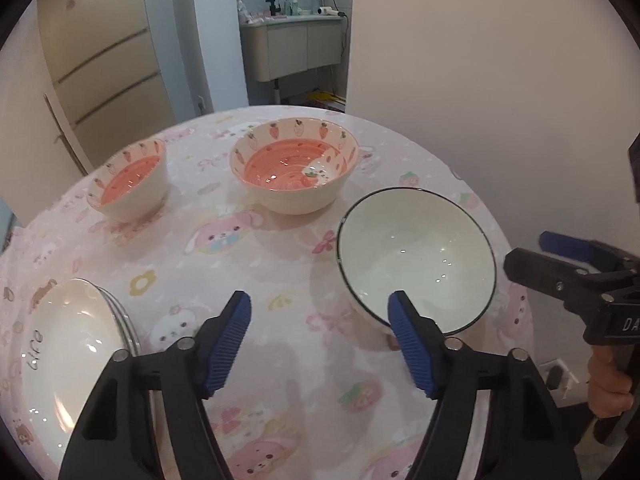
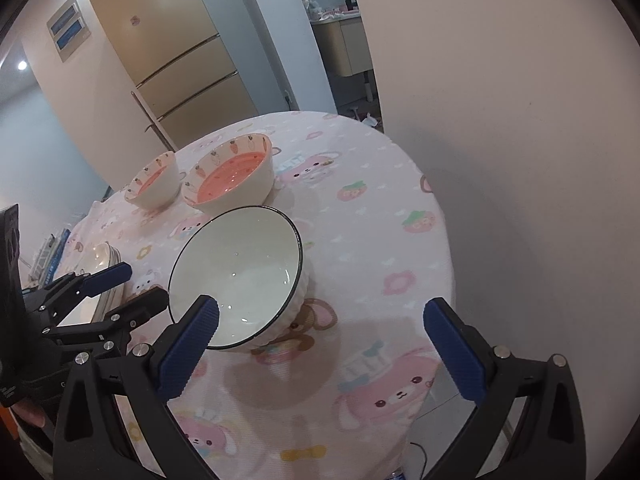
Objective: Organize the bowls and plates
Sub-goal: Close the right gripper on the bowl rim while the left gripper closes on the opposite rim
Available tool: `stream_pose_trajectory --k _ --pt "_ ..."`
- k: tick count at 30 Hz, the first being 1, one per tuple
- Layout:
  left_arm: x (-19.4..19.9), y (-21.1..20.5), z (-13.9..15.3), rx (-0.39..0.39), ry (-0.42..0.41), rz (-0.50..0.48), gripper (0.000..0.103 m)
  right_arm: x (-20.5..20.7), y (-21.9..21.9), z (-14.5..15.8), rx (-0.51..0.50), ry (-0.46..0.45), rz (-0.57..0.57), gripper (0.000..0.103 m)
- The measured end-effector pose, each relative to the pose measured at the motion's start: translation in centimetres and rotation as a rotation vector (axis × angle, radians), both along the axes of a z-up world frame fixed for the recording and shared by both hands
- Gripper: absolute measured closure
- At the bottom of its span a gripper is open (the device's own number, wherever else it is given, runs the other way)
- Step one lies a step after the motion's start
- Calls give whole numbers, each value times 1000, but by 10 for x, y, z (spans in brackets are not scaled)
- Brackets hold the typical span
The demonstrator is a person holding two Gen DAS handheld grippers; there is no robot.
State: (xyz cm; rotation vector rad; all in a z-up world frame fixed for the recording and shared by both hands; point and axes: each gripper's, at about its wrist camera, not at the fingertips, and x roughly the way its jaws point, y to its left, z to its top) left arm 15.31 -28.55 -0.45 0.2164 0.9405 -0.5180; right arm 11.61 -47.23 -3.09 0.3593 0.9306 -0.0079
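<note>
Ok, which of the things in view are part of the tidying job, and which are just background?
Job:
white black-rimmed bowl
large pink carrot-pattern bowl
small pink carrot-pattern bowl
stack of white plates

Background:
pink cartoon tablecloth
beige fridge
bathroom vanity cabinet

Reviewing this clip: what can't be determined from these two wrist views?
- Plate stack: count unclear; left wrist view cuts it at the edge, and the left gripper covers it in the right wrist view.
- White bowl: near rim hidden by a fingertip.
- Small carrot bowl: its floor, hidden by its own wall.
- Right gripper: open, nothing between fingers.
</note>
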Motion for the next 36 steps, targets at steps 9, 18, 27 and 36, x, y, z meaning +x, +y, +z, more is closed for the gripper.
stream_pose_trajectory --k 9,18,27,36 --pt "29 -11 -10 -65 109 44 20 22 -9 -14 108 68 -25 31" --pt "38 -22 -16 -47 123 38 28 43 3 -21 38 118 -23 47" --pt "75 4 23 -67 48 105 28 68 -6 18 -29 44 -23 52" --pt "80 2 20 -67 110 55 28 90 9 29 19 79 64 59"
